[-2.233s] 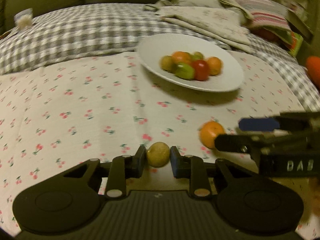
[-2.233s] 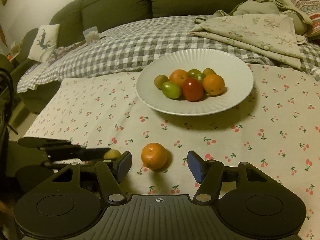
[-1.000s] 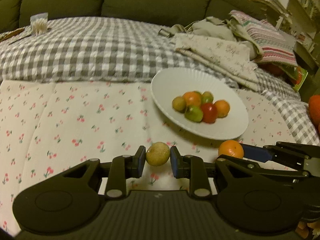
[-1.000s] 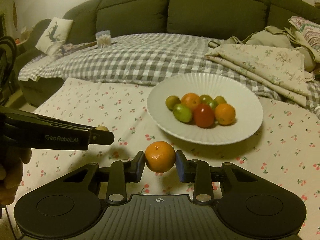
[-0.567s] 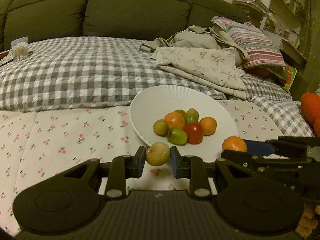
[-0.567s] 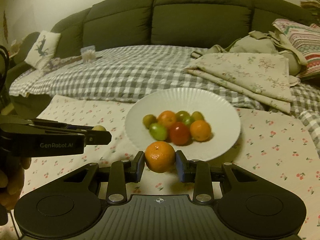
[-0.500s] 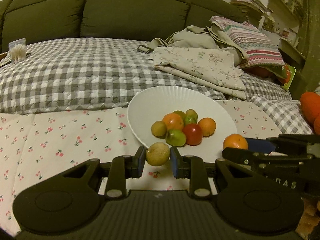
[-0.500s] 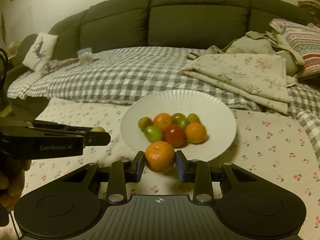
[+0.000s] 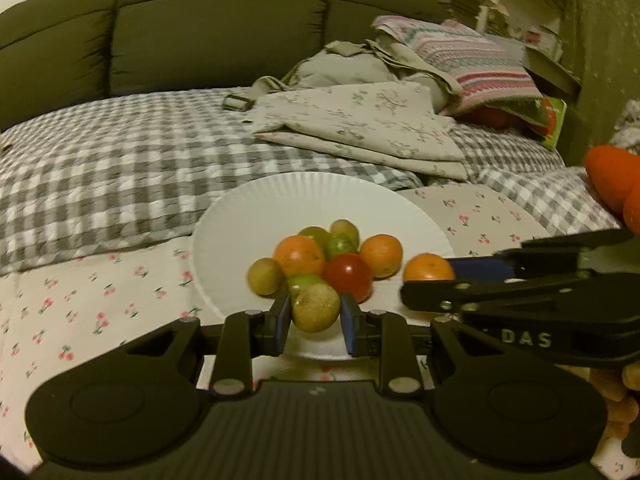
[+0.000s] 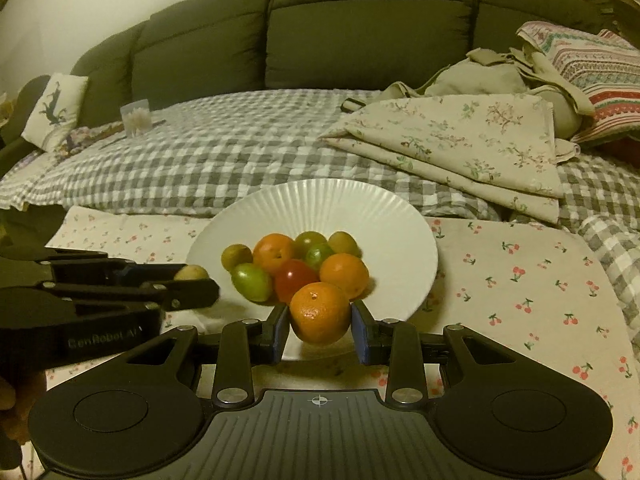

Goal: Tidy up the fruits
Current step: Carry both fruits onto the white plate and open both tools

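A white ribbed plate (image 9: 256,216) (image 10: 384,208) on the cherry-print cloth holds several small fruits: oranges, green ones and a red one (image 9: 347,276) (image 10: 295,277). My left gripper (image 9: 314,319) is shut on a yellow-green fruit (image 9: 315,307) over the plate's near edge. In the right wrist view that fruit (image 10: 191,273) peeks out of the left gripper's tips at the plate's left side. My right gripper (image 10: 320,323) is shut on a tangerine (image 10: 320,312) above the plate's near rim. The same tangerine (image 9: 428,267) shows at the right of the left wrist view.
The cherry-print cloth (image 10: 520,272) lies over a grey checked blanket (image 10: 224,160) on a dark green sofa (image 10: 360,24). Folded floral fabric (image 10: 472,140) and a striped pillow (image 10: 592,64) sit behind the plate at right. An orange object (image 9: 612,176) is at the far right.
Both grippers have carried their fruits forward towards the plate. The fruits now hang over its near edge, where before they were short of it. Both grips are unchanged.
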Demonstrator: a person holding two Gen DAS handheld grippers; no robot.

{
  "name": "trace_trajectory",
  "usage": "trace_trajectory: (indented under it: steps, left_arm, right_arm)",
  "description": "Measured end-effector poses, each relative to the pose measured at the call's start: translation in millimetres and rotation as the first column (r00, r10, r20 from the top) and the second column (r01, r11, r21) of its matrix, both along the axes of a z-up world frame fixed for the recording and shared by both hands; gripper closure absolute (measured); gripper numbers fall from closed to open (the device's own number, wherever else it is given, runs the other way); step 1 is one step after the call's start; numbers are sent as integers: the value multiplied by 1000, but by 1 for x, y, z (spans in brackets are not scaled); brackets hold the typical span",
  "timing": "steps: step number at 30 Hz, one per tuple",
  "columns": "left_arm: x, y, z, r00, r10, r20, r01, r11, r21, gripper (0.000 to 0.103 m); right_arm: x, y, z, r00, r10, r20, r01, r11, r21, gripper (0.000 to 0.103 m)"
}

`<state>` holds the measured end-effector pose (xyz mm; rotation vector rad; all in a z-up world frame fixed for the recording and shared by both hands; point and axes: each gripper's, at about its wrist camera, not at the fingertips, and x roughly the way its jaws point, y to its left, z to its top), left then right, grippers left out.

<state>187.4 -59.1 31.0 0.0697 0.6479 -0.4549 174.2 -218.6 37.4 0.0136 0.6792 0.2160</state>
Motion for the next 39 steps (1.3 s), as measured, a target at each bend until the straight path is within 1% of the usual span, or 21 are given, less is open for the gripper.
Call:
trace_trajectory:
  steps: [4, 9, 14, 19, 22, 28, 33, 36, 39]
  left_arm:
    - [5, -8, -7, 1000, -25, 5, 25, 1000, 8, 78]
    - [9, -11, -12, 999, -28, 18, 27, 999, 27, 78]
    - [11, -11, -13, 1000, -24, 17, 24, 1000, 20, 78]
    - [11, -11, -14, 1000, -21, 19, 21, 999, 25, 78]
    - [12, -11, -16, 1000, -18, 17, 17, 999, 30, 76]
    - [11, -7, -14, 1000, -1, 14, 1, 1000, 24, 69]
    - [6, -6, -10, 1000, 8, 22, -8, 1000, 19, 61]
    - [3, -3, -7, 1000, 16, 24, -17, 1000, 15, 57]
    - [0, 0, -5, 999, 26, 23, -26, 1000, 11, 57]
  right_arm:
    - [9, -3, -6, 1000, -3, -10, 3, 1000, 0, 71]
    - [16, -8, -12, 1000, -5, -8, 5, 1000, -2, 71]
    - [19, -9, -15, 1000, -2, -5, 2, 1000, 6, 71]
    - [20, -12, -15, 1000, -1, -17, 2, 999, 45, 70]
    - [20, -14, -14, 1000, -7, -22, 8, 998, 59, 70]
    - [22, -25, -13, 998, -32, -53, 40, 986, 160, 69]
    - [22, -32, -12, 995, -58, -77, 74, 972, 225, 69]
    - [21, -35, -10, 995, -61, -84, 82, 957, 277, 61]
    - [19, -33, -5, 995, -65, -74, 83, 954, 289, 60]
